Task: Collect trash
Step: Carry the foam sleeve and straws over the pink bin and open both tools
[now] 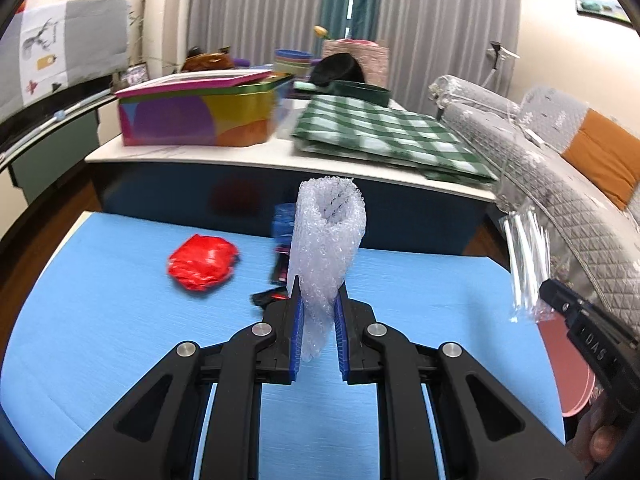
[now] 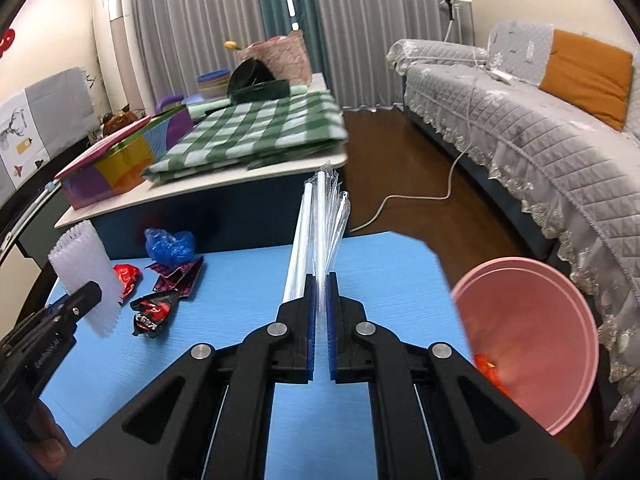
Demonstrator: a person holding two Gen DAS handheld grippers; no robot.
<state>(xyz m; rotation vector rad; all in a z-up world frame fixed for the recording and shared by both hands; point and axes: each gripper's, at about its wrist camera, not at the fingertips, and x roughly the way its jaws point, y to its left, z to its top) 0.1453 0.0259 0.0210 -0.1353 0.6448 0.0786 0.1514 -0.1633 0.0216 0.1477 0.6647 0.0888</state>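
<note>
My left gripper (image 1: 318, 289) is shut on a roll of clear bubble wrap (image 1: 328, 236) and holds it above the blue table (image 1: 100, 320). It also shows in the right wrist view (image 2: 86, 276). My right gripper (image 2: 320, 280) is shut on a bundle of wrapped white straws (image 2: 316, 224), also seen in the left wrist view (image 1: 526, 256). A pink bin (image 2: 532, 344) stands right of the table with red trash inside. On the table lie a crumpled red wrapper (image 1: 202, 262), a blue plastic wad (image 2: 170, 244) and dark snack wrappers (image 2: 154, 312).
A low white-topped cabinet (image 1: 256, 156) behind the table carries a colourful box (image 1: 192, 116) and a green checked cloth (image 1: 384, 136). A grey quilted sofa (image 2: 520, 128) runs along the right. A white cable (image 2: 416, 196) lies on the wooden floor.
</note>
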